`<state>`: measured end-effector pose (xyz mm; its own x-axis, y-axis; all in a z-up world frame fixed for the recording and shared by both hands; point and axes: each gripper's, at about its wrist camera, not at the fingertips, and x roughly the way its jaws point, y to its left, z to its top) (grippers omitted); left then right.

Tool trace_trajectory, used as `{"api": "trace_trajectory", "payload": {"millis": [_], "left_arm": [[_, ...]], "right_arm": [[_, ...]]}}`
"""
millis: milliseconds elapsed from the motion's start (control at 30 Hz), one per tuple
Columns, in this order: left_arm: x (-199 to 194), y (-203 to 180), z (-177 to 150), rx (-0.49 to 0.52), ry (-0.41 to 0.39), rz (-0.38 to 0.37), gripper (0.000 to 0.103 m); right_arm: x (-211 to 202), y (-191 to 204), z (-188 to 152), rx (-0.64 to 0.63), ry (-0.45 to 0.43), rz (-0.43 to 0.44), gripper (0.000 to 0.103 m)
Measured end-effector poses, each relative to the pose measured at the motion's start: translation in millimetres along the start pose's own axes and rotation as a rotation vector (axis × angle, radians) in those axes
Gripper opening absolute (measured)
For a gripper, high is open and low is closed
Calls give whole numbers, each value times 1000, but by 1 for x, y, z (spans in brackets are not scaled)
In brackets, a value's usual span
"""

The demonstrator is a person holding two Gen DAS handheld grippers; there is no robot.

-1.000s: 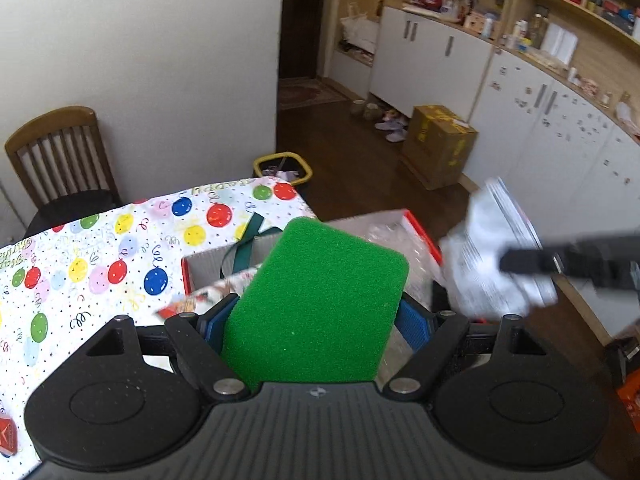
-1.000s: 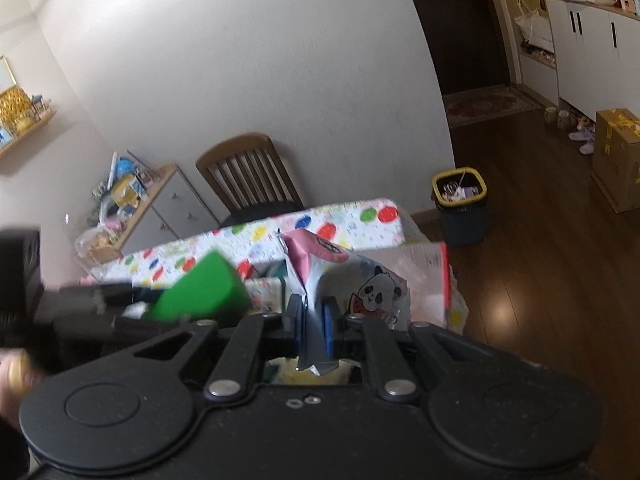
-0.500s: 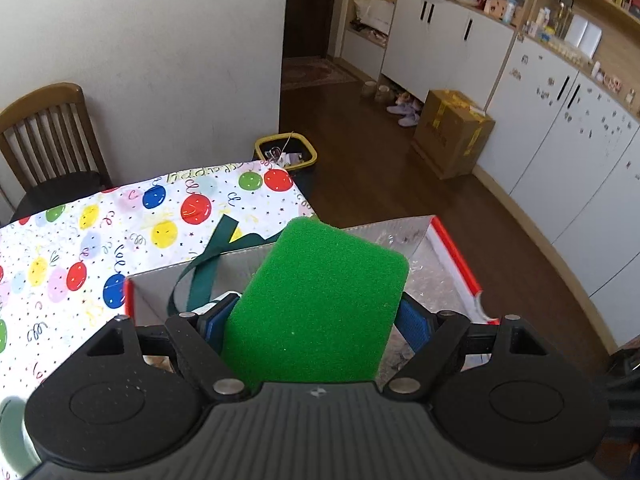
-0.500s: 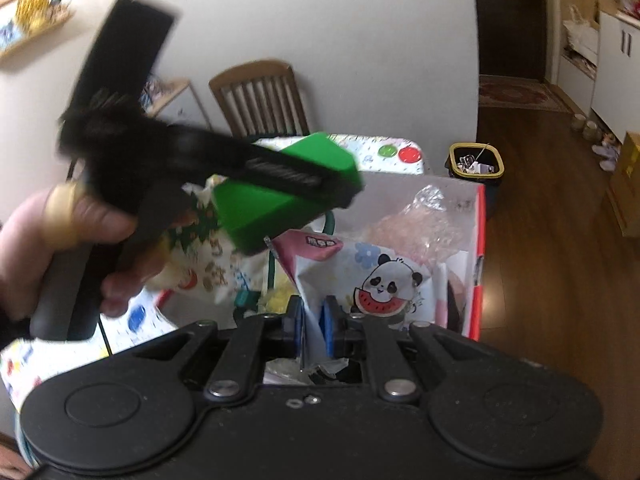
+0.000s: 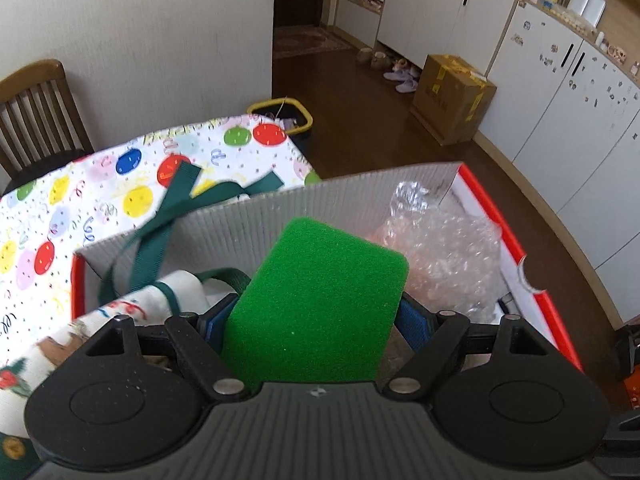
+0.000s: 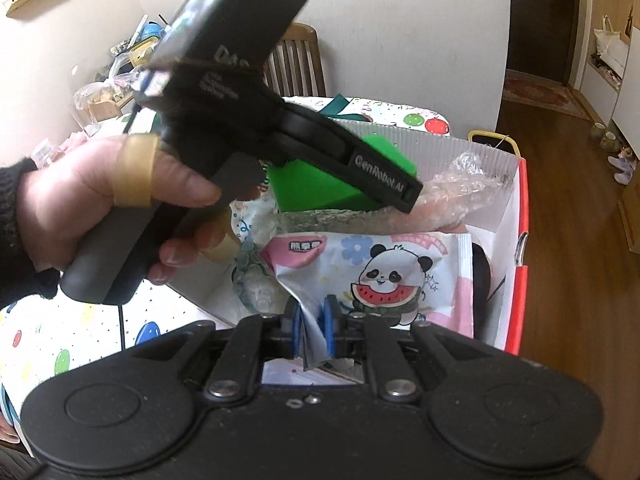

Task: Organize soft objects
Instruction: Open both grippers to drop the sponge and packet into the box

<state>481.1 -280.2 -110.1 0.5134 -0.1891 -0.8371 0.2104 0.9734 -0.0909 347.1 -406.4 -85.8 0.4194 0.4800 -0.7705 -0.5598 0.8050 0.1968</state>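
I see a wooden chair (image 5: 34, 116) against the white wall, behind the balloon-print tablecloth (image 5: 100, 184). Yellow-rimmed bin (image 5: 285, 114) on the dark wood floor just past the table end. Cardboard carton (image 5: 452, 96) beside white cabinets (image 5: 560, 92); slippers (image 5: 402, 80) near it.

Left hand-held gripper (image 5: 312, 320), gripped by the person's left hand (image 6: 112, 204), is clamping wide; right hand-held gripper (image 6: 311, 330) is pinching narrowly, jaws nearly together.
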Motion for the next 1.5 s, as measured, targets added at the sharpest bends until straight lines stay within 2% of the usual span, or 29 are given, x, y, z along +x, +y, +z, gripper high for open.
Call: {"api": "trace_trajectory", "payload": {"millis": [267,433,600,700,900,1067,1133,1500], "left_arm": [[13,2,-9,-24,36,-18,83],[8,3,-13,-39,22,-29,85],[-4,5,-15,-64,10,-46,85],[-14,4,-19,-65,-13,-48,85],[-41,3,-24,-70,-77,-64,86],[-61,4,-29,-55,-112,-48,85],[-71,6,-34,-56,-131,-48,85],[-131,6,-64,-23,-256,-48,85]], "right_arm": [[-2,-1,-3,55,-13,6,16],[-1,-2,-6,60,-6,-13,29],[-8,-5,-11,86,-26,-9,37],[-17,-6,-13,90,-46,-5,49],[-40,-5,-16,79,-88,19,63],[-53,-5,-19,89,-122,12,65],[-60,-7,-19,96,-144,6,70],[-89,-1,-21,98,-264,-24,79]]}}
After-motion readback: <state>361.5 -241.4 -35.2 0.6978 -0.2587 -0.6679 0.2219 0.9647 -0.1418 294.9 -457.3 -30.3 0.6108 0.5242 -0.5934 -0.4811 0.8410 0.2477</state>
